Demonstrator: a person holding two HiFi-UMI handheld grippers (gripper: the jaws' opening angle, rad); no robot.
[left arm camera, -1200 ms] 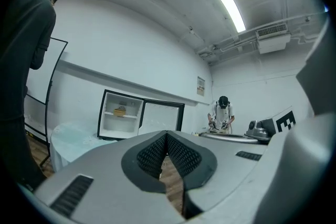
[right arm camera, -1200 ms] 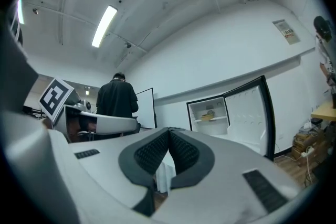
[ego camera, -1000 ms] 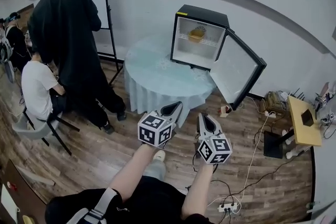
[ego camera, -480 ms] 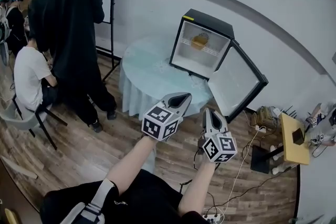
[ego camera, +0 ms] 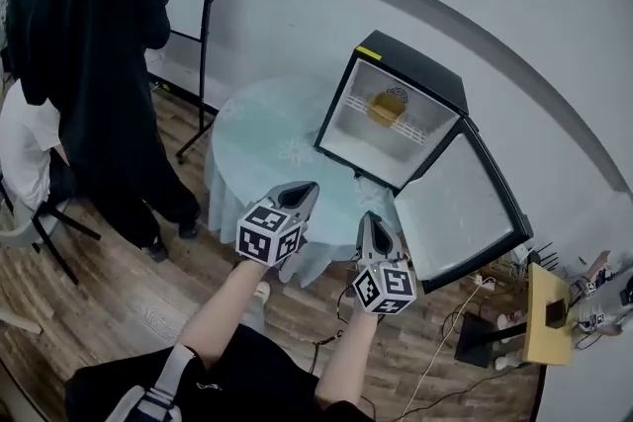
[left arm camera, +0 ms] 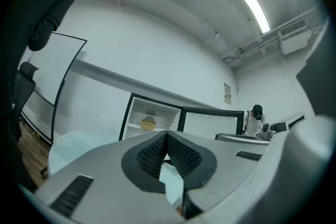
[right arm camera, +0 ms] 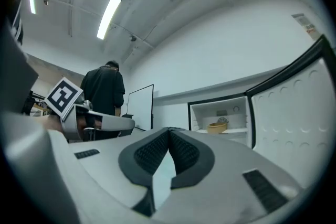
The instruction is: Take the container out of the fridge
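A small black fridge (ego camera: 435, 79) stands on the round table (ego camera: 262, 128) with its door (ego camera: 465, 212) swung open to the right. On its upper wire shelf sits a yellow container (ego camera: 387, 108) (left arm camera: 148, 123) (right arm camera: 216, 127) with a dark lid. My left gripper (ego camera: 305, 192) and right gripper (ego camera: 365, 221) hang side by side at the table's near edge, well short of the fridge. Both are shut, tips touching, with nothing between them.
A person in black (ego camera: 94, 44) stands left of the table beside a whiteboard stand (ego camera: 203, 35); a seated person in white (ego camera: 25, 153) is at the far left. A small yellow table (ego camera: 547, 316) and cables lie on the floor at right.
The view has closed in on the table and fridge. Both grippers have moved forward to the table's near edge, staying shut. The people have slid toward the left.
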